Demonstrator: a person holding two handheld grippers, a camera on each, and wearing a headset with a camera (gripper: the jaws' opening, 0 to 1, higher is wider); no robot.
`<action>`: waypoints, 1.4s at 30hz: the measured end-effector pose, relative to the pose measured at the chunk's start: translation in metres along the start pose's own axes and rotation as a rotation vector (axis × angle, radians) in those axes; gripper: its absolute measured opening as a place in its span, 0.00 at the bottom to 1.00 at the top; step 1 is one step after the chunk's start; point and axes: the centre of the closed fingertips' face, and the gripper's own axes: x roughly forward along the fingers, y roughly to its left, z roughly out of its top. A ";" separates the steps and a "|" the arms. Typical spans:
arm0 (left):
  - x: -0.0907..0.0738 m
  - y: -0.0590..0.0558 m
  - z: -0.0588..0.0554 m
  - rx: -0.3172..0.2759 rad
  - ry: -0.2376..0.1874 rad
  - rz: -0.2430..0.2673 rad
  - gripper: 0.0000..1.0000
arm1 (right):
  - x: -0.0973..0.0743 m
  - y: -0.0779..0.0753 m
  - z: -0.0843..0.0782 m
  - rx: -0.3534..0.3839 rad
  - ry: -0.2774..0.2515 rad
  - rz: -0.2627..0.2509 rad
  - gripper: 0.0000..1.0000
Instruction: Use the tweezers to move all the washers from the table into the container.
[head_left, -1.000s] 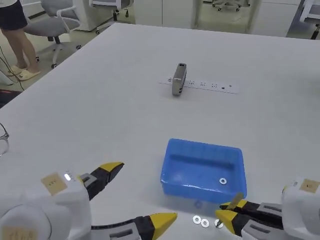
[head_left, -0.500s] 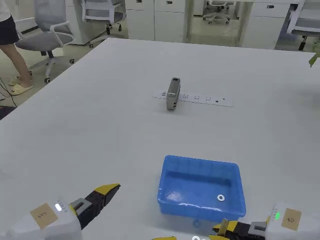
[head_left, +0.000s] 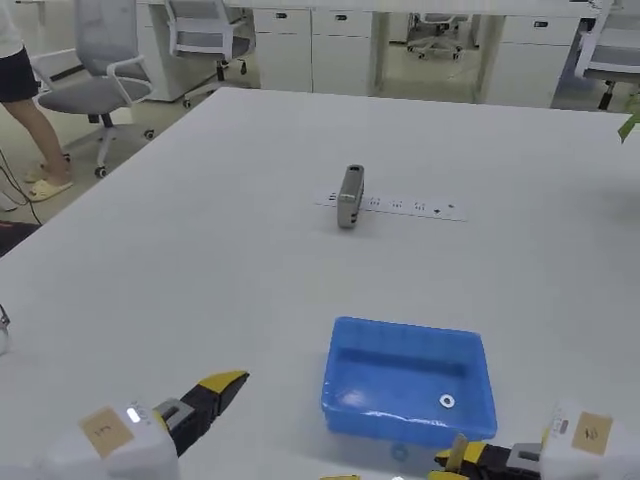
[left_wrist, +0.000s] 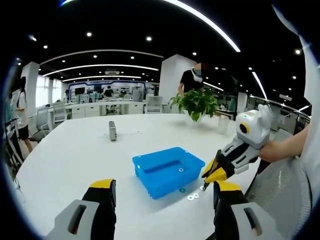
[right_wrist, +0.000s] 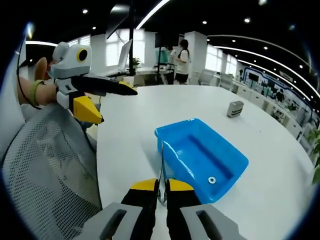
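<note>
While the left gripper (left_wrist: 163, 186) is spread wide, its black jaws with yellow caps well apart over the near left of the table, the right gripper (right_wrist: 162, 183) has its jaws pinched narrow on the tweezers (right_wrist: 162, 162). These are a thin pair of bright metal blades that rises from between the yellow tips toward a corner of the container (right_wrist: 200, 150). That container is a shallow rectangular tray of glossy blue plastic with rounded corners and a raised rim. It rests on the smooth, matte white table (head_left: 200, 220). One washer (right_wrist: 212, 179), a small flat metal ring, lies on the container's floor toward its near right corner. Outside it, a few more washers (left_wrist: 191, 197) lie close together on the table just beside the near wall, near the tweezers' tips. Far beyond the container, a long white power strip (head_left: 410, 207) lies flat, and a grey rounded block (head_left: 350, 195) stands at its left end.
</note>
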 end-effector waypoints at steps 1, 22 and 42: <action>0.000 0.000 0.000 0.002 0.001 0.001 0.81 | -0.001 0.000 0.003 0.010 -0.010 0.005 0.02; -0.002 0.004 0.001 0.013 -0.003 0.030 0.81 | -0.018 -0.015 0.058 0.223 -0.182 0.076 0.03; -0.002 0.004 0.002 0.006 -0.009 0.024 0.81 | -0.012 -0.051 0.087 0.387 -0.295 0.084 0.03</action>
